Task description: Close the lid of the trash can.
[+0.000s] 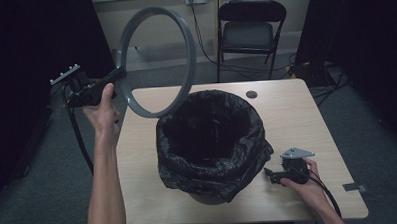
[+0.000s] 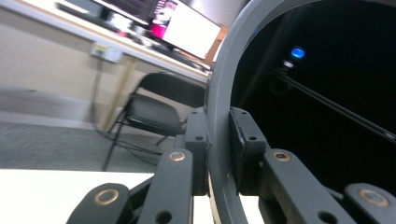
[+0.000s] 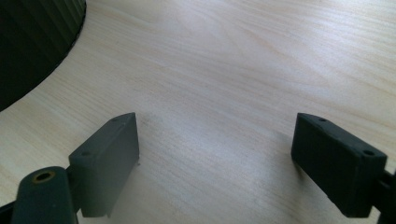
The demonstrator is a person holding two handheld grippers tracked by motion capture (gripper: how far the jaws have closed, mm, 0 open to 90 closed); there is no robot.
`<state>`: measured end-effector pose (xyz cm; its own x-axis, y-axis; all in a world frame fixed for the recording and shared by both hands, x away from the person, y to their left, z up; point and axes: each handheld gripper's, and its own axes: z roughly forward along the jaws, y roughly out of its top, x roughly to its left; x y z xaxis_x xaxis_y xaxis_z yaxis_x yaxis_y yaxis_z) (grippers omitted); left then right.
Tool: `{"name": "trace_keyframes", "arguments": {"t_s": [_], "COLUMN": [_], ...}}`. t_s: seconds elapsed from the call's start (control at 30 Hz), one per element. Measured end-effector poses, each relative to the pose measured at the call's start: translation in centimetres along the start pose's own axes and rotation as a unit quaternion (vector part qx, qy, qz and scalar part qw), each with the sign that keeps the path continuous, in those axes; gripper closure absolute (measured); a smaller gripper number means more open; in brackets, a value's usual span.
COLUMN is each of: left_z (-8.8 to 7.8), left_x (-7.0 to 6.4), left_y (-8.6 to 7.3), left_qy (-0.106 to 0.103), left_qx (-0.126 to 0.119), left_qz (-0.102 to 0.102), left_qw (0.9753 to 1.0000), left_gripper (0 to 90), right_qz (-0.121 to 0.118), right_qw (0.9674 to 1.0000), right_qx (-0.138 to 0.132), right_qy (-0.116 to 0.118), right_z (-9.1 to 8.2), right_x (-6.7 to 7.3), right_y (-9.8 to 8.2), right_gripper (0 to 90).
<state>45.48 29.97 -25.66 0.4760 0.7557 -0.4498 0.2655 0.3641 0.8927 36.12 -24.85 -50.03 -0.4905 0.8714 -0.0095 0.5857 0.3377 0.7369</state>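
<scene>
Right claw (image 1: 269,173) beside lined bin (image 1: 210,141), grey ring (image 1: 156,61) lifted, chair (image 1: 250,30) behind

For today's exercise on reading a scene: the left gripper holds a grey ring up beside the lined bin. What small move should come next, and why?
Probably carry the grey ring over the bin and level it above the rim. The left gripper clamps it tilted in the air, beside the black liner draped over the rim; the right gripper rests open on the table.

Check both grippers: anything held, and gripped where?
Left gripper is shut on the grey ring, pads clamping its rim at the lower left edge. Right gripper is open on the table, holding nothing.
</scene>
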Motion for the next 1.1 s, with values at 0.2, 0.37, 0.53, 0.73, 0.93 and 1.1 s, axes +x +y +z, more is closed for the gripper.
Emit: {"name": "trace_keyframes", "arguments": {"t_s": [0.2, 0.37, 0.53, 0.73, 0.93, 1.1], "left_z": [-1.1, -1.3, -1.2, -0.7, 0.2, 1.1], "left_x": [-2.4, -4.2, -5.1, -6.6, -8.1, -8.5], "left_y": [-0.9, -2.0, -2.8, -3.5, -4.2, -5.0], "left_qy": [-0.061, -0.079, -0.091, -0.091, -0.095, -0.089], "left_qx": [0.008, 0.031, 0.041, 0.07, 0.097, 0.128], "left_qz": [0.024, 0.05, 0.057, 0.083, 0.098, 0.107], "left_qw": [0.9978, 0.9951, 0.9934, 0.99, 0.9859, 0.982], "left_gripper": [79.1, 79.2, 79.0, 79.0, 79.0, 79.0], "right_qz": [0.0, 0.001, 0.001, 0.001, 0.001, 0.001], "right_qw": [1.0, 1.0, 1.0, 1.0, 1.0, 1.0], "right_qx": [0.001, 0.001, 0.002, 0.002, 0.003, 0.003], "right_qy": [-0.002, -0.002, -0.003, -0.003, -0.004, -0.004], "right_z": [0.0, 0.1, 0.2, 0.2, 0.2, 0.2], "right_x": [0.0, 0.0, 0.1, 0.1, 0.1, 0.1], "right_y": [0.0, 0.1, 0.1, 0.1, 0.2, 0.2], "right_gripper": [13.9, 13.2, 12.4, 12.3, 11.9, 11.8]}}
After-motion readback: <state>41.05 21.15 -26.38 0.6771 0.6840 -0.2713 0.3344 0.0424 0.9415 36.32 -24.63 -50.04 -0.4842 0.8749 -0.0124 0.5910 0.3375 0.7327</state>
